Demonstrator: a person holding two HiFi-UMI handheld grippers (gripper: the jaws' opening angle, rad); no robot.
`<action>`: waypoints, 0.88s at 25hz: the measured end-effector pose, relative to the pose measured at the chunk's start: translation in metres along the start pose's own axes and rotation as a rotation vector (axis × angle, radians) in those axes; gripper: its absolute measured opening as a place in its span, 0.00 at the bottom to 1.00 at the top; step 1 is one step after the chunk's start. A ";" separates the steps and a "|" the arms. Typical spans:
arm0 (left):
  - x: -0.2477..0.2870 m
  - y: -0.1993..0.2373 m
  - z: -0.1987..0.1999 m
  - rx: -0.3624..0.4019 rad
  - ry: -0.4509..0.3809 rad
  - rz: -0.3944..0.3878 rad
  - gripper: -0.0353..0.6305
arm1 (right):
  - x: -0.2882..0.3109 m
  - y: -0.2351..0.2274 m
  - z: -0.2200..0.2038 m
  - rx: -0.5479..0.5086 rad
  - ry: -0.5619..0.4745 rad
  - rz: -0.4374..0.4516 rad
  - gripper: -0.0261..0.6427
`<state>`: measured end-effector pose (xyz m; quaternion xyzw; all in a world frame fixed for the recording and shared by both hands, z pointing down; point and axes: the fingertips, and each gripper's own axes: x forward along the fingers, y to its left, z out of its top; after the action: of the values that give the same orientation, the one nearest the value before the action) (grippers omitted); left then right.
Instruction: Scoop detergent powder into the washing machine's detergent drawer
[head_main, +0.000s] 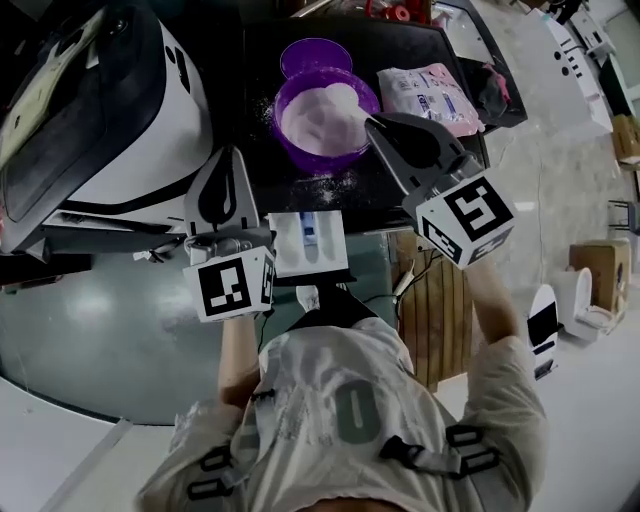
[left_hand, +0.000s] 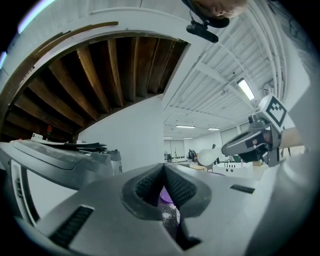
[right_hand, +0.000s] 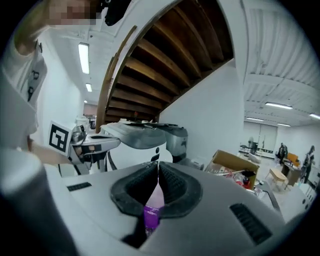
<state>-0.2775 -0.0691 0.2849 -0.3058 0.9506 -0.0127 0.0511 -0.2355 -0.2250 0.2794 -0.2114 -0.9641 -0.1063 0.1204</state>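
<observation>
The head view is dim and dark toward its corners, brightest on the white powder (head_main: 322, 115), with soft glare on the floor (head_main: 120, 330). Both gripper views bulge at the rim, lit by ceiling strips (left_hand: 245, 89), foreground blurred

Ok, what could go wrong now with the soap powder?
1. The right gripper grips the scoop at the purple bowl. A full scoop could spill on the way over the table edge to the drawer. Spilled powder already dots the black table.
2. The left gripper sits shut right beside the drawer, so the two grippers might bump.
</observation>
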 end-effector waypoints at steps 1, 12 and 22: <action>0.003 0.003 -0.003 0.004 0.001 0.001 0.08 | 0.007 -0.001 0.000 -0.028 0.031 0.035 0.06; 0.031 0.010 -0.039 0.035 0.053 -0.017 0.08 | 0.067 0.016 -0.045 -0.309 0.368 0.373 0.06; 0.041 0.011 -0.053 0.036 0.077 -0.029 0.08 | 0.066 0.036 -0.071 -0.320 0.563 0.536 0.06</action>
<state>-0.3226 -0.0849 0.3331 -0.3180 0.9469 -0.0423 0.0196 -0.2646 -0.1859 0.3708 -0.4335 -0.7756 -0.2736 0.3683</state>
